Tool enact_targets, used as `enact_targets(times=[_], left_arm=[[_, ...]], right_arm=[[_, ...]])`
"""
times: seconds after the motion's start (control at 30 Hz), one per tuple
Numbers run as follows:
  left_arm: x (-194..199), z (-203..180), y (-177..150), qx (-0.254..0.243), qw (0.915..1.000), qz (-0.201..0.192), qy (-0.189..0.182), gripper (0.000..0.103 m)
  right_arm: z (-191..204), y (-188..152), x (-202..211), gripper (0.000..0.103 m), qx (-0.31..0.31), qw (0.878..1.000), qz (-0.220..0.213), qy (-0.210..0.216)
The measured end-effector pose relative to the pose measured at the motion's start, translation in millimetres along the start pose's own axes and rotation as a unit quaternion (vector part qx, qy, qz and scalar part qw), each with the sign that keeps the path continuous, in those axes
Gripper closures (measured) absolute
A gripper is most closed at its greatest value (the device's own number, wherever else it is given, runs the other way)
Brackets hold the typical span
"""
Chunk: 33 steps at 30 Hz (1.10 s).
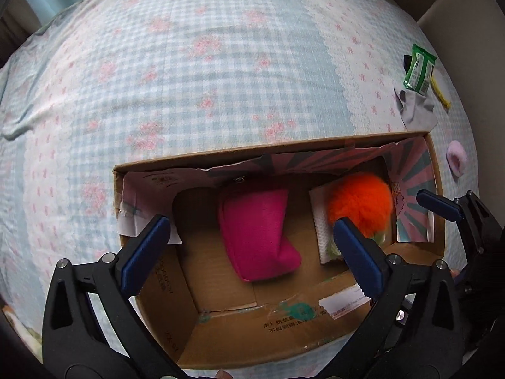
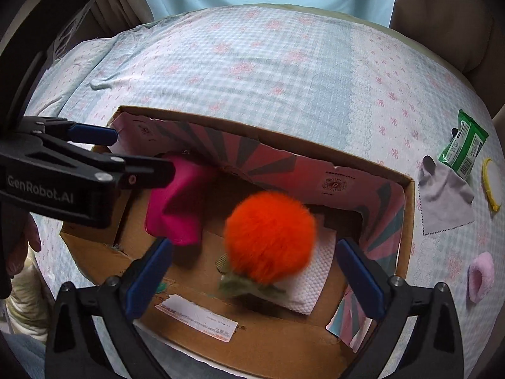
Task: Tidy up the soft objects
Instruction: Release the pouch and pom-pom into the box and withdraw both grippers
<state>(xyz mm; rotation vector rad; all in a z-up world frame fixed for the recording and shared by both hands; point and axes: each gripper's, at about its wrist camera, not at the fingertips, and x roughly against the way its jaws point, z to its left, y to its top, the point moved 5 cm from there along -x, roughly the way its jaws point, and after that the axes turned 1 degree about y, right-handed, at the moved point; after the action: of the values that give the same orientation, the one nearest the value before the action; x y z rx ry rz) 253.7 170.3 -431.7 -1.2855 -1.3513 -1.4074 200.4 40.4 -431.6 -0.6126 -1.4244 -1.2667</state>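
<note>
A cardboard box (image 1: 315, 325) was seen resting on a bed covered by a blue checked sheet (image 1: 189, 79). The left gripper (image 1: 252, 240) was held above the box with its jaws spread wide and nothing between the pads; beneath it a magenta plush pouch (image 1: 255, 237) lay on the box floor. The right gripper (image 2: 255, 271) was likewise held wide apart, and the orange pompom (image 2: 270, 237), blurred, was seen between its fingers, untouched, above a white paper towel (image 2: 315, 287). A grey cloth (image 2: 445, 199), a green packet (image 2: 467, 148) and a pink scrunchie (image 2: 481, 276) lay on the sheet beside the box.
</note>
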Motion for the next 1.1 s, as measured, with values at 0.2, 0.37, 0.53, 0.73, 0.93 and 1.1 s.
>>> enact_targets(times=[0.2,0.37,0.53,0.73,0.93,1.1], left_arm=[[2.1,1.1,-7.6,-0.001,1.0000,0.005,0.006,0.000],[16.2,2.3,-15.0,0.002,0.9999,-0.005,0.009,0.000],[41.4,0.4,-24.2,0.004,0.9996,-0.025,0.010,0.000],[93.5,-3.5,-40.9,0.007,0.9980,-0.063,0.009,0.000],[162.2,-7.1,-58.2,0.020,0.9935,-0.112,0.006,0.000],[222.2,-10.4,-69.5,0.027,0.9871,-0.157,0.013,0.000]], right_arm=[[-4.8,-8.2,4.0,0.000,-0.012,1.000,0.001,-0.006],[-4.4,-6.3,18.5,0.000,-0.011,1.000,-0.009,-0.018],[4.2,-5.0,42.1,0.000,0.001,0.999,-0.023,-0.026],[20.5,-5.3,94.9,0.000,0.008,0.998,-0.052,-0.047],[26.7,-7.8,165.4,0.000,-0.012,0.994,-0.077,-0.082],[26.1,-9.4,220.0,0.000,-0.066,0.988,-0.101,-0.098]])
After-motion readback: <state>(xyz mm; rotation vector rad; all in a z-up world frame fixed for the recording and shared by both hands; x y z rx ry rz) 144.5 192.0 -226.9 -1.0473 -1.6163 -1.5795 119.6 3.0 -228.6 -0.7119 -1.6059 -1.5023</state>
